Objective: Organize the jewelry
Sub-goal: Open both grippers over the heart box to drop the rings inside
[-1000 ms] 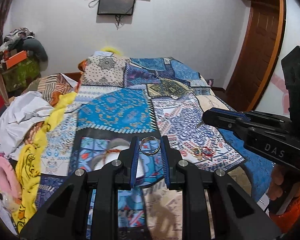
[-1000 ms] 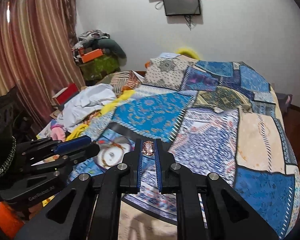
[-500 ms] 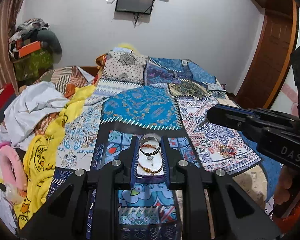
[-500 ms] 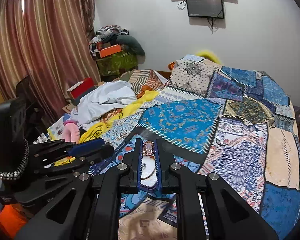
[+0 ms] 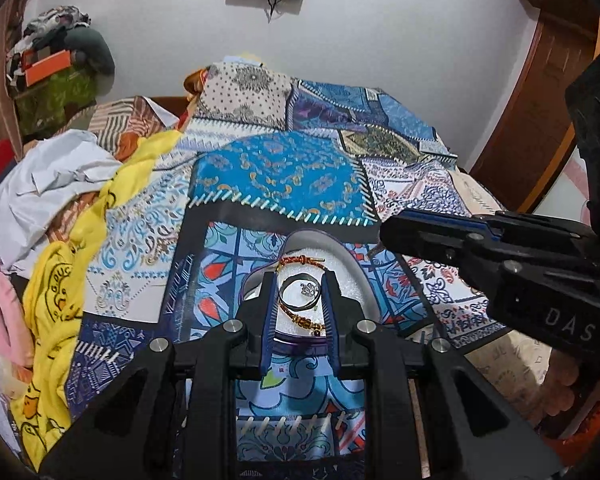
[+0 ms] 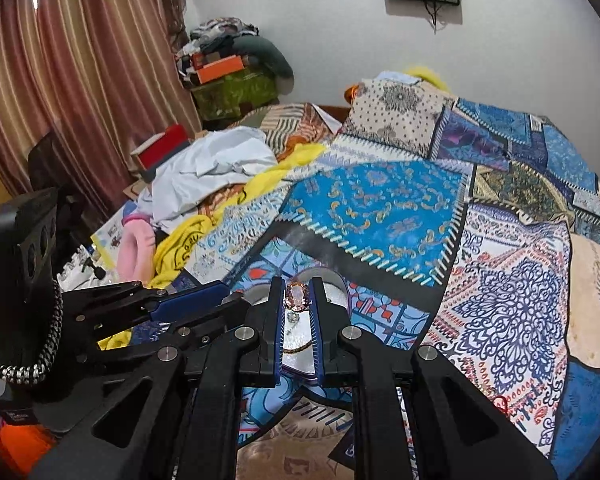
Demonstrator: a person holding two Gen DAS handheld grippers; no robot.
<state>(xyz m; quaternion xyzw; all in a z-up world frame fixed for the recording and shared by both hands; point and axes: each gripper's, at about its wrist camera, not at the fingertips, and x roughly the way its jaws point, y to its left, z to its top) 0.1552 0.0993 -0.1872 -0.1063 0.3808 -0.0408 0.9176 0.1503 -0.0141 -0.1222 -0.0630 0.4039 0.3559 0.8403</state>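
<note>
My left gripper (image 5: pixel 301 286) is shut on a thin silver bangle (image 5: pixel 290 280), held just above a white-lined jewelry box (image 5: pixel 352 264) with a purple rim. Inside the box lie an orange beaded bracelet (image 5: pixel 300 260), a brown beaded bracelet (image 5: pixel 304 322) and a small silver charm (image 5: pixel 310 289). My right gripper (image 6: pixel 297 292) is shut on a pink gem piece (image 6: pixel 297 297) over the same box (image 6: pixel 332 280). In the left wrist view the right gripper (image 5: pixel 388 232) comes in from the right beside the box. The left gripper (image 6: pixel 228 298) shows at left in the right wrist view.
The box rests on a patchwork bedspread (image 5: pixel 284 176). White cloth (image 5: pixel 48 184), a yellow garment (image 5: pixel 56 292) and a pink item (image 5: pixel 0 312) are piled along the bed's left side. A wooden door (image 5: pixel 540 112) stands at right, a curtain (image 6: pixel 60 80) at left.
Both grippers have come down and forward over the bed, so the jewelry box now sits right under their fingertips. Each still holds its piece.
</note>
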